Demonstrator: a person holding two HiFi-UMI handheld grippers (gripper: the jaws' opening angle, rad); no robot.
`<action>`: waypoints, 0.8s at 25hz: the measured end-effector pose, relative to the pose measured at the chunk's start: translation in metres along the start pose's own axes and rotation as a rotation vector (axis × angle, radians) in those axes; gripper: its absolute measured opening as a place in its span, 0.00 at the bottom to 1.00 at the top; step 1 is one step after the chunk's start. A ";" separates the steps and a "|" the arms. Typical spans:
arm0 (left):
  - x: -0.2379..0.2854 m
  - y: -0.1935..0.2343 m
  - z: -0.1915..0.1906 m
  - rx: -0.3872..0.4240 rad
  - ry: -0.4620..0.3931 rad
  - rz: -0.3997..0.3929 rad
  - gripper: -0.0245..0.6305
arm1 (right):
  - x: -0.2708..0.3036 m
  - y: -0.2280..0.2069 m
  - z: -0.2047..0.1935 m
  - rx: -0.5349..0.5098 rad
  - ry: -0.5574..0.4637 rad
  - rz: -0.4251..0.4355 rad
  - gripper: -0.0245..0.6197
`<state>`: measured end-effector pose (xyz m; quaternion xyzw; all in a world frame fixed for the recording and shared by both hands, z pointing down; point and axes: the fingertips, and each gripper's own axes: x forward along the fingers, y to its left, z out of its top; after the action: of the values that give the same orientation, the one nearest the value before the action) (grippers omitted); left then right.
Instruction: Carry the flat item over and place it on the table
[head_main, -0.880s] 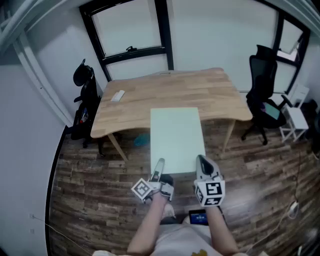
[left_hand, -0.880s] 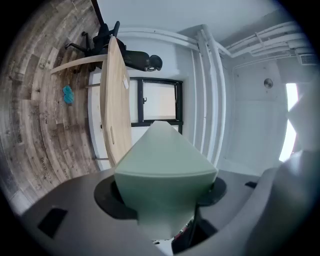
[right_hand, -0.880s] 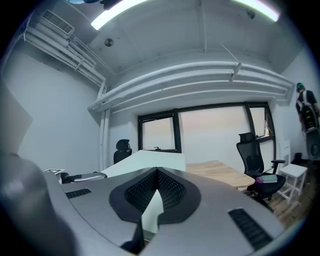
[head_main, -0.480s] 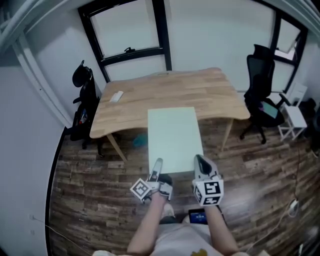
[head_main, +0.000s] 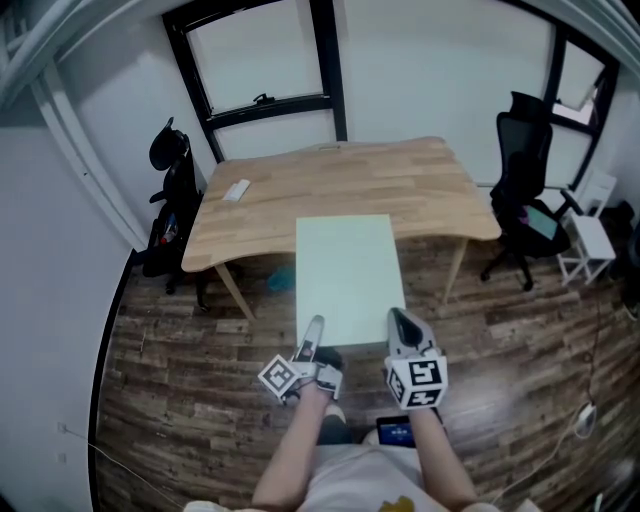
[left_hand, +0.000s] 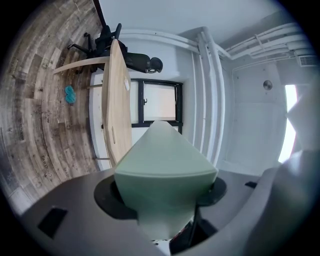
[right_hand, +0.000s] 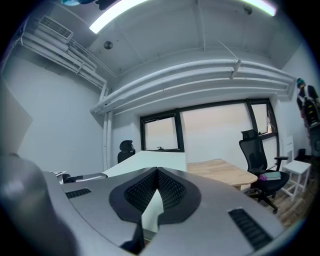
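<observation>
A flat pale green board (head_main: 347, 275) hangs level in front of me, above the wooden floor, its far edge over the near edge of the wooden table (head_main: 340, 180). My left gripper (head_main: 313, 335) is shut on the board's near left corner. My right gripper (head_main: 400, 325) is shut on its near right corner. In the left gripper view the board (left_hand: 162, 160) fills the gap of the left gripper (left_hand: 165, 200), with the table (left_hand: 116, 100) beyond. In the right gripper view the right gripper (right_hand: 156, 192) pinches the board (right_hand: 150, 161) by its thin edge, and the table (right_hand: 225, 170) lies ahead.
A small white object (head_main: 236, 191) lies on the table's far left. Black office chairs stand at the left (head_main: 170, 200) and at the right (head_main: 525, 190), next to a white stool (head_main: 590, 240). Something teal (head_main: 281, 281) lies on the floor under the table.
The board and both grippers have drifted a little to the left in the head view. Both grips are the same.
</observation>
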<state>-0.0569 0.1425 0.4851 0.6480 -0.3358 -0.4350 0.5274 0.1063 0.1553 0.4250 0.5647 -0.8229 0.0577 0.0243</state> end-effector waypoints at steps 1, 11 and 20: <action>-0.001 0.000 0.001 -0.003 -0.003 -0.002 0.47 | 0.001 0.001 -0.001 -0.003 0.001 0.002 0.04; 0.026 0.018 0.013 -0.003 -0.001 0.007 0.47 | 0.031 -0.015 -0.006 0.012 0.026 0.015 0.03; 0.094 0.053 0.039 -0.025 0.010 0.014 0.47 | 0.106 -0.051 -0.017 0.014 0.071 -0.004 0.04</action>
<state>-0.0547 0.0319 0.5146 0.6411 -0.3323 -0.4324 0.5400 0.1151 0.0412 0.4560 0.5641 -0.8200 0.0835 0.0494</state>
